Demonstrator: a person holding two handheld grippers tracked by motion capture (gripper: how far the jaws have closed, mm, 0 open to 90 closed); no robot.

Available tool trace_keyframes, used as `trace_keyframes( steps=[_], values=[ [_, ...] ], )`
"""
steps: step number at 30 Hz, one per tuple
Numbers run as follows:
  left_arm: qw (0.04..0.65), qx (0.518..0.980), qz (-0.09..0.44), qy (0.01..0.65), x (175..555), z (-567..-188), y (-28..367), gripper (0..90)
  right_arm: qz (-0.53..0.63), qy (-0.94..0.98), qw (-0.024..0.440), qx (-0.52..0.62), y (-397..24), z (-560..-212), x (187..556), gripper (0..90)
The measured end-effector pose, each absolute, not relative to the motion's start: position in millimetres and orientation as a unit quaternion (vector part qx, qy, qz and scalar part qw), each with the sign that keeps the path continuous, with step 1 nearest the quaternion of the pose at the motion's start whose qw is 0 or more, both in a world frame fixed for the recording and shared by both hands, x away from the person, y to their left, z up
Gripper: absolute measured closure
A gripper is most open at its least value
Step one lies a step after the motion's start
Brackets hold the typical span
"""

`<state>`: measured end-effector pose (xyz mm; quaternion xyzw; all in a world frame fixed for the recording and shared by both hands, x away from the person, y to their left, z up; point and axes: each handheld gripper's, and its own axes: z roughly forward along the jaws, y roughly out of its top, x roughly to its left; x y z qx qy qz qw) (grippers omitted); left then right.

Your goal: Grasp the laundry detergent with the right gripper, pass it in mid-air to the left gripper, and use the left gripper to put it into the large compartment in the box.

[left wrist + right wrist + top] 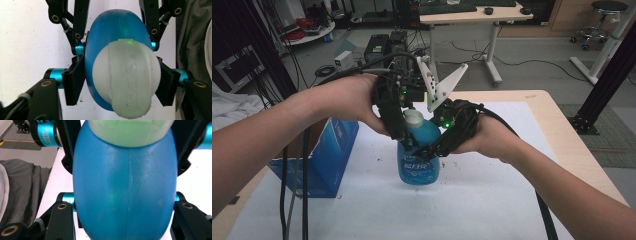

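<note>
A blue plastic bottle [418, 167] with a pale white cap [413, 118] stands upright on the white table sheet [492, 200]. My left gripper [406, 136] comes down from above on the bottle's left side. In the left gripper view its pads [75, 83] press against the bottle [112, 27] just under the cap [127, 77]. My right gripper [424, 149] reaches in from the right and is shut across the bottle's body [125, 190], one jaw on each flank. Each hand wraps around its own gripper.
A blue cardboard box [324, 155] stands at the table's left edge, close to my left forearm. Dark crumbs speckle the sheet. The wooden table rim [572, 145] runs along the right. Grey cloth [22, 187] lies beyond the table's side.
</note>
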<state>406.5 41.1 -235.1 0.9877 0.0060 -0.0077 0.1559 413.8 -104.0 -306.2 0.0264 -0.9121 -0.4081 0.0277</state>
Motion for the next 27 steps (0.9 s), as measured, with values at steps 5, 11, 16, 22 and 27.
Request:
trace_keyframes(
  steps=[5, 11, 16, 22, 27],
  values=[
    [0.154, 0.988, -0.009, 0.009, 406.6, -236.8, 41.4, 36.7, -0.41, -0.911, 0.022, 0.038, -103.8, -306.8, 416.2, 45.1],
    [0.157, 0.988, -0.01, 0.012, 406.9, -236.7, 41.3, 37.6, -0.41, -0.911, 0.025, 0.031, -103.9, -306.2, 415.6, 45.1],
    [0.157, 0.987, -0.009, 0.012, 407.3, -236.6, 41.2, 38.0, -0.41, -0.911, 0.028, 0.023, -104.2, -305.7, 414.8, 45.1],
    [0.153, 0.988, -0.007, 0.014, 406.9, -236.9, 40.6, 38.2, -0.402, -0.915, 0.028, 0.028, -103.5, -305.5, 415.7, 45.0],
    [0.157, 0.987, -0.011, 0.019, 408.3, -236.9, 41.1, 38.5, -0.402, -0.915, 0.029, 0.026, -103.0, -305.2, 417.1, 44.7]
  ],
)
